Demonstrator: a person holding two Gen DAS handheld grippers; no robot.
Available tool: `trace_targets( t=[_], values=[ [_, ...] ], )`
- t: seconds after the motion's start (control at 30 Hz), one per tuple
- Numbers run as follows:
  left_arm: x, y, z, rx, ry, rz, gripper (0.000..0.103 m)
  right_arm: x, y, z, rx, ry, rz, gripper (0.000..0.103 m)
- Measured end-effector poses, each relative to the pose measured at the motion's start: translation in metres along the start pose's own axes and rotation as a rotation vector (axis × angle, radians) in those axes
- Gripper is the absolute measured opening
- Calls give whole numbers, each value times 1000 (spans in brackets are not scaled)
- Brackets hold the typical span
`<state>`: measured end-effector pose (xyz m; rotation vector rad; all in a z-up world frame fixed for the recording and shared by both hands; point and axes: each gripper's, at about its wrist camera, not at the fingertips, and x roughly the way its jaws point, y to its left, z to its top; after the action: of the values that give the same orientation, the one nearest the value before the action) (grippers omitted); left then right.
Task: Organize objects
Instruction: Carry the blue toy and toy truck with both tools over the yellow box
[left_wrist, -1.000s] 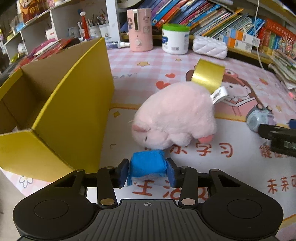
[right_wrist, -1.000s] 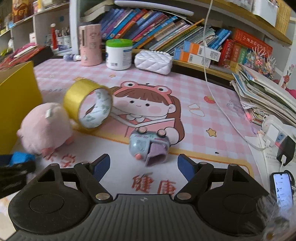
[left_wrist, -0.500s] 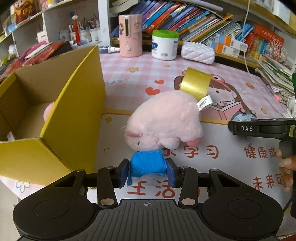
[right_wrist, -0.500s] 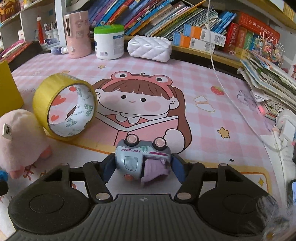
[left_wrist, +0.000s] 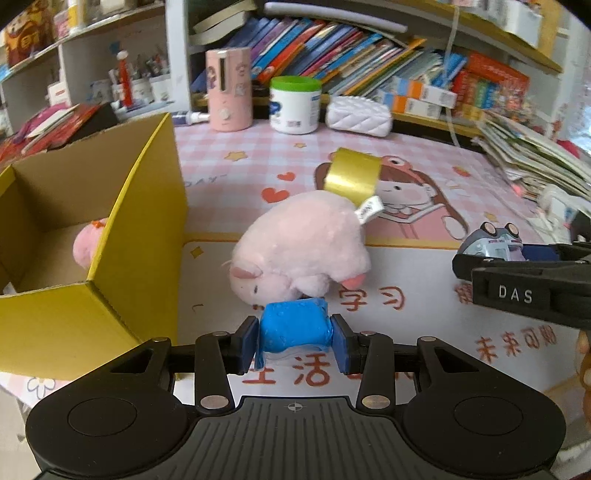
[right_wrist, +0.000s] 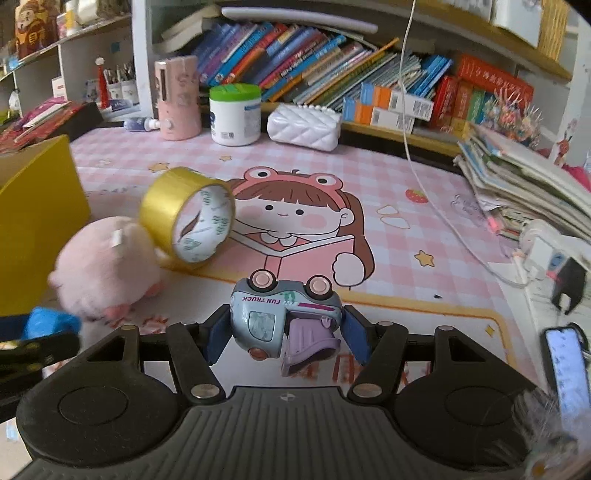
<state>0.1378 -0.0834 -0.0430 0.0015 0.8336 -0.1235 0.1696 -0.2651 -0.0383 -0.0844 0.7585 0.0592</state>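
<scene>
My left gripper (left_wrist: 294, 339) is shut on a blue soft packet (left_wrist: 293, 326) and holds it above the mat, just in front of a pink plush pig (left_wrist: 301, 245). My right gripper (right_wrist: 282, 334) is shut on an upside-down grey toy truck (right_wrist: 284, 317), lifted off the mat; it also shows at the right in the left wrist view (left_wrist: 493, 242). A yellow cardboard box (left_wrist: 110, 236) stands open at the left with a small pink toy (left_wrist: 86, 245) inside. A gold tape roll (right_wrist: 188, 214) stands on edge behind the pig (right_wrist: 103, 271).
A pink bottle (left_wrist: 229, 94), a white jar with green lid (left_wrist: 294, 105) and a white quilted pouch (left_wrist: 358, 116) line the back of the pink mat (right_wrist: 388, 206). Stacked papers (right_wrist: 524, 177), a white cable (right_wrist: 436, 206) and a phone (right_wrist: 567, 363) lie at the right.
My right gripper closed on the toy truck and lifted it off the mat. My left gripper, still holding the blue packet, rose and drew back a little from the pig.
</scene>
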Motion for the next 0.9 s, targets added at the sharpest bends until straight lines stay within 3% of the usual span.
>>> trace_targets(
  t=[0.4, 0.9],
  values=[
    [-49, 33, -38, 9, -43, -55, 40, -63, 44, -36, 6, -28, -74, 61],
    [-118, 115, -103, -41, -44, 23, 40, -124, 145, -90, -53, -17, -33, 61]
  ],
)
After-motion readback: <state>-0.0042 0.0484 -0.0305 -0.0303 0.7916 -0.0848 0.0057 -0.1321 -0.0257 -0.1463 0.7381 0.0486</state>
